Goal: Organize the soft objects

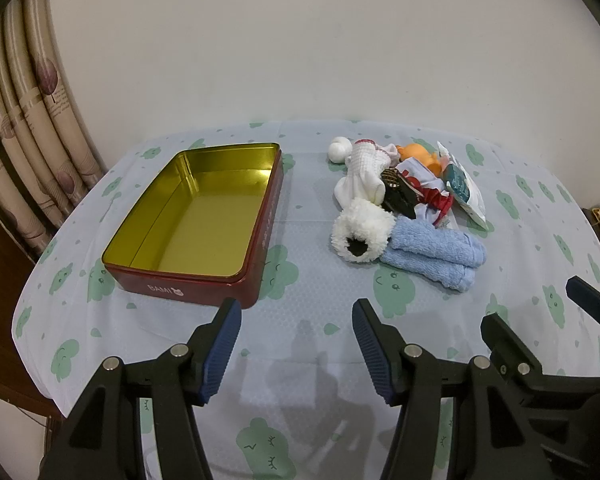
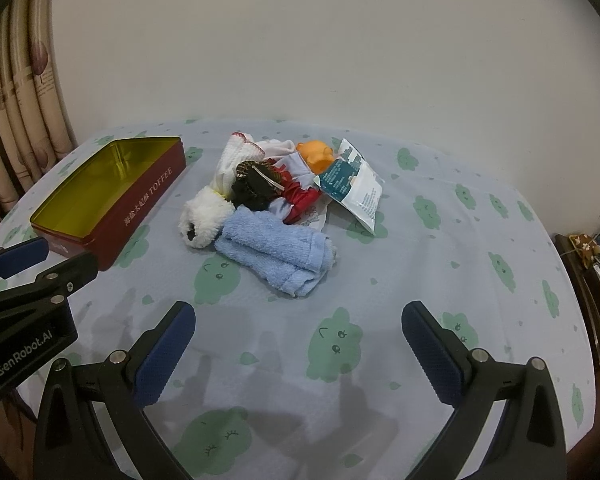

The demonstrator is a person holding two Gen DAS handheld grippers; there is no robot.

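Over the counter (image 1: 308,360) with the cloud cloth, I am holding both tools tipped down and side by side. My left tool (image 1: 296,312) is spread wide, pinching nothing. My right tool (image 2: 298,314) is spread wide too, with nothing in it. The soft things (image 2: 268,204) are sitting in a pile beside the open red tin (image 1: 196,216), which is lying empty.

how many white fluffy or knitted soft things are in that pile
2 clearly: a fluffy white plush piece at the pile's near edge beside the rolled blue towel, and a white knitted sock behind it. Others may be hidden underneath.
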